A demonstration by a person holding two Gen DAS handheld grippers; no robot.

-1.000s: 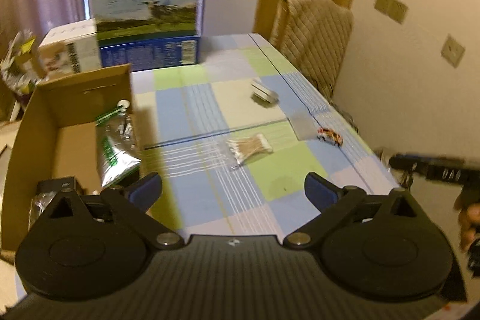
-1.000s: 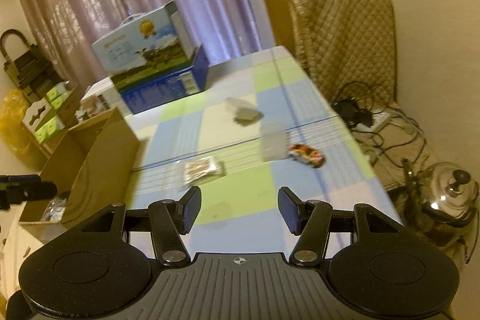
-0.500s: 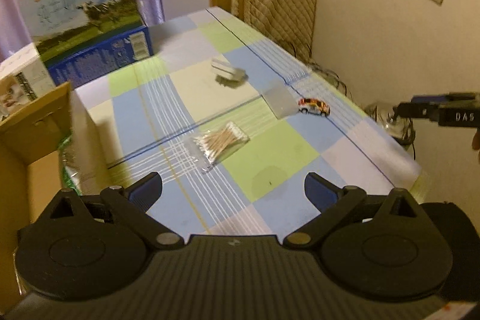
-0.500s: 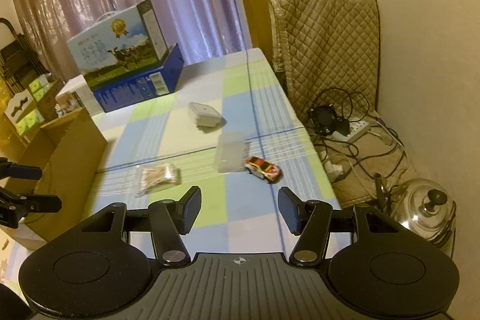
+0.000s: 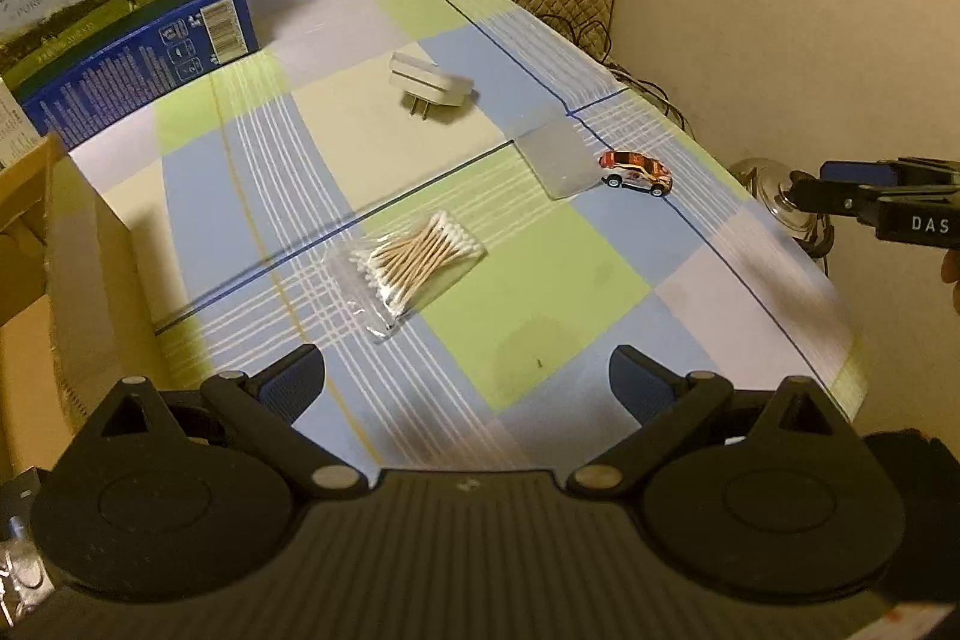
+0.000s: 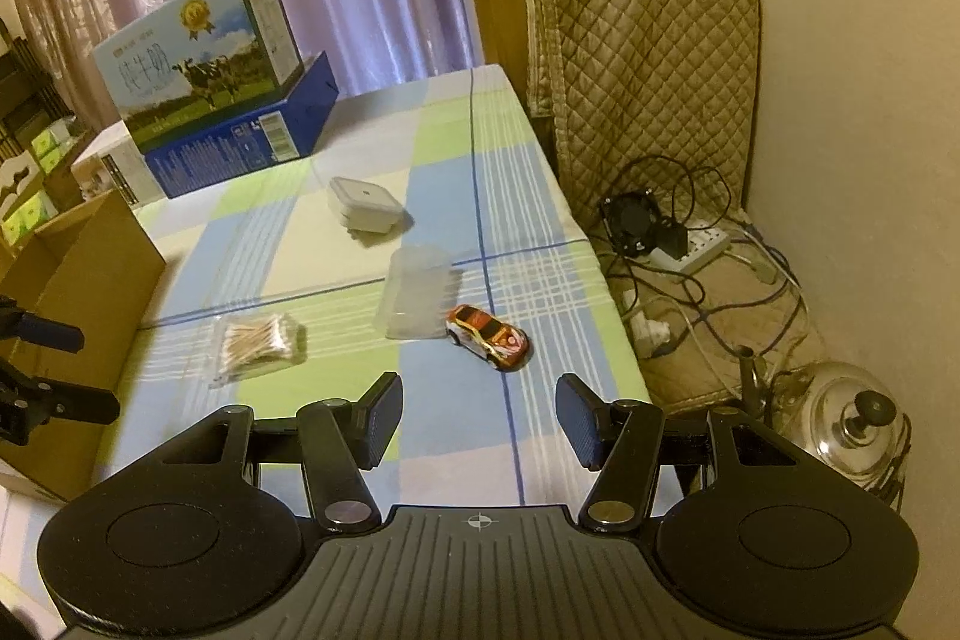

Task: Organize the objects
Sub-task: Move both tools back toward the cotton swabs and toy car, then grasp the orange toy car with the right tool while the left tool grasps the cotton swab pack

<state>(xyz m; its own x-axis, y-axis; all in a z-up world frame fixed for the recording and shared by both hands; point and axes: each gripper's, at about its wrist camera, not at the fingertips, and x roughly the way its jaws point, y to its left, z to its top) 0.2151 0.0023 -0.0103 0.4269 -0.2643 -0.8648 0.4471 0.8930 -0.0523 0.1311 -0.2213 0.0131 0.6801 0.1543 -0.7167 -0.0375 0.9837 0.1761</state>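
The checked table (image 5: pixel 540 292) fills the middle of both views, with the open cardboard box (image 6: pixel 90 280) at its left edge, presumably where things are gathered; what lies inside it is cut off here, so I cannot tell how much has been put away. A milk carton (image 6: pixel 204 70) stands at the upper left on a blue box (image 6: pixel 240 136), probably no part of the job.

Four loose things are left on the cloth. Largest is the white plug adapter (image 5: pixel 429 85), upper centre of the left wrist view. Below and right of it lies a clear plastic case (image 5: pixel 555 160), and the toy car (image 5: pixel 636 169) sits just beside that case's lower right corner. The bag of cotton swabs (image 5: pixel 414 259) rests mid-frame, nearest the box.

Neither tool holds anything. The left gripper (image 5: pixel 465 382) hangs over the near part of the table, jaws spread wide. The right gripper (image 6: pixel 477 421) also has its jaws apart, above the near edge with the car just ahead. The sorting looks far from finished.
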